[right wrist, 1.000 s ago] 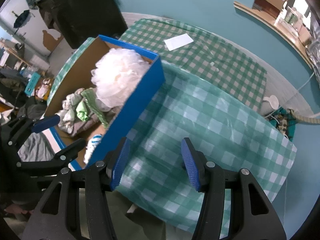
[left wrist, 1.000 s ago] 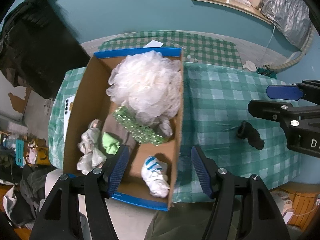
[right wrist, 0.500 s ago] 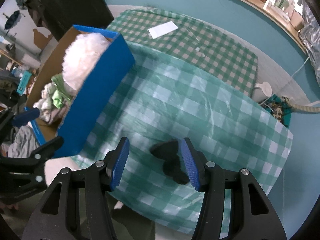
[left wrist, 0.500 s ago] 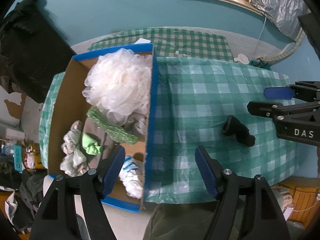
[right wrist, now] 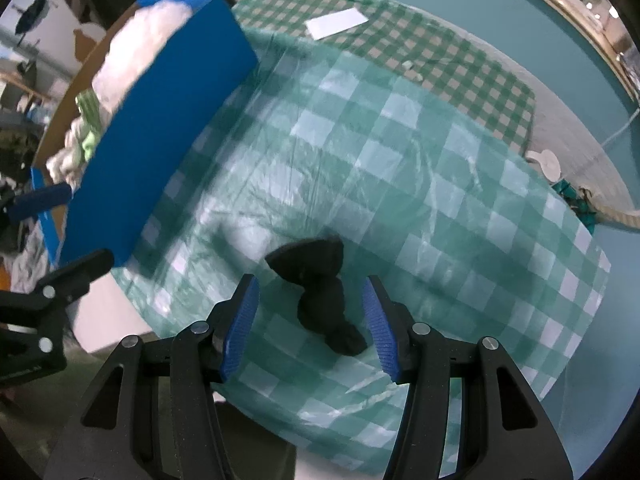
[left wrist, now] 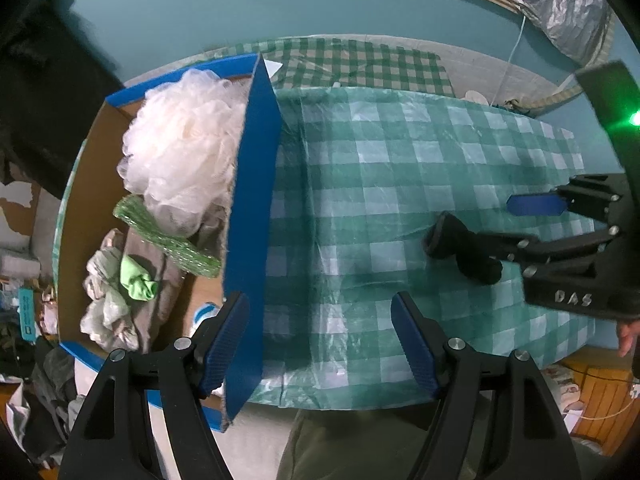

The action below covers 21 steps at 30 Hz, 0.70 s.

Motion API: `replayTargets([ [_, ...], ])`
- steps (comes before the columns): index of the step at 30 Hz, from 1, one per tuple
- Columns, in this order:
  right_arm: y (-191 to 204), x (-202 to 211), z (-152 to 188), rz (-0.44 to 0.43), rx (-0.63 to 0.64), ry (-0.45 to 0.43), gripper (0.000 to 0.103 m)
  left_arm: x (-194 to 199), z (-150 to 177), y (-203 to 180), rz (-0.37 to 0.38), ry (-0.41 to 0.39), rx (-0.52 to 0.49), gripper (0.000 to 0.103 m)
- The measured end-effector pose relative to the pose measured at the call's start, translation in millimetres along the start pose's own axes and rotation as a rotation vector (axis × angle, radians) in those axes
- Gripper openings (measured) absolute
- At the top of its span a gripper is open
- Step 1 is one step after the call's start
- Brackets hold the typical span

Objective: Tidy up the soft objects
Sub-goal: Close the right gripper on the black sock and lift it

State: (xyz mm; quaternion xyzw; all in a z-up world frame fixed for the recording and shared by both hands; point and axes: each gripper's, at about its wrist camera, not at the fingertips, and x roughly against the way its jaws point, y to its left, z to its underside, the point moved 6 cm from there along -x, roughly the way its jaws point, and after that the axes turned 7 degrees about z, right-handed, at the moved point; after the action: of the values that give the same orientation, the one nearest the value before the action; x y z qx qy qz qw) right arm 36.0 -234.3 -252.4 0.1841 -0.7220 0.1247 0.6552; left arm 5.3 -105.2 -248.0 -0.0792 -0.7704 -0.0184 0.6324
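Note:
A black rolled sock (right wrist: pixel 320 292) lies on the green checked tablecloth (right wrist: pixel 400 168); it also shows in the left wrist view (left wrist: pixel 460 248). My right gripper (right wrist: pixel 312 320) is open, its blue fingers either side of the sock and just above it. My left gripper (left wrist: pixel 320 340) is open and empty over the table's near edge, beside the blue wall of the cardboard box (left wrist: pixel 256 208). The box holds a white mesh bath puff (left wrist: pixel 184 152), a green glittery sponge (left wrist: pixel 164 236), a bright green cloth (left wrist: pixel 138 284) and pale rags (left wrist: pixel 104 308).
A white card (right wrist: pixel 336 22) lies on the darker checked cloth at the far side. A small white dish (right wrist: pixel 546 162) sits beyond the table's right edge. Clutter and clothes lie on the floor at the left (left wrist: pixel 24 320).
Both grippers have moved right, away from the box. My right gripper has come down over the black sock, which now lies between its open fingers.

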Motion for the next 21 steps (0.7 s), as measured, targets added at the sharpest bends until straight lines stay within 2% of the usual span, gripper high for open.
replayTargets([
  [21, 8.1, -65.5, 10.5, 0.012, 0.096, 0.079, 0.054, -55.8, 16.7, -3.8, -0.004, 0.089, 0.022, 0.075],
])
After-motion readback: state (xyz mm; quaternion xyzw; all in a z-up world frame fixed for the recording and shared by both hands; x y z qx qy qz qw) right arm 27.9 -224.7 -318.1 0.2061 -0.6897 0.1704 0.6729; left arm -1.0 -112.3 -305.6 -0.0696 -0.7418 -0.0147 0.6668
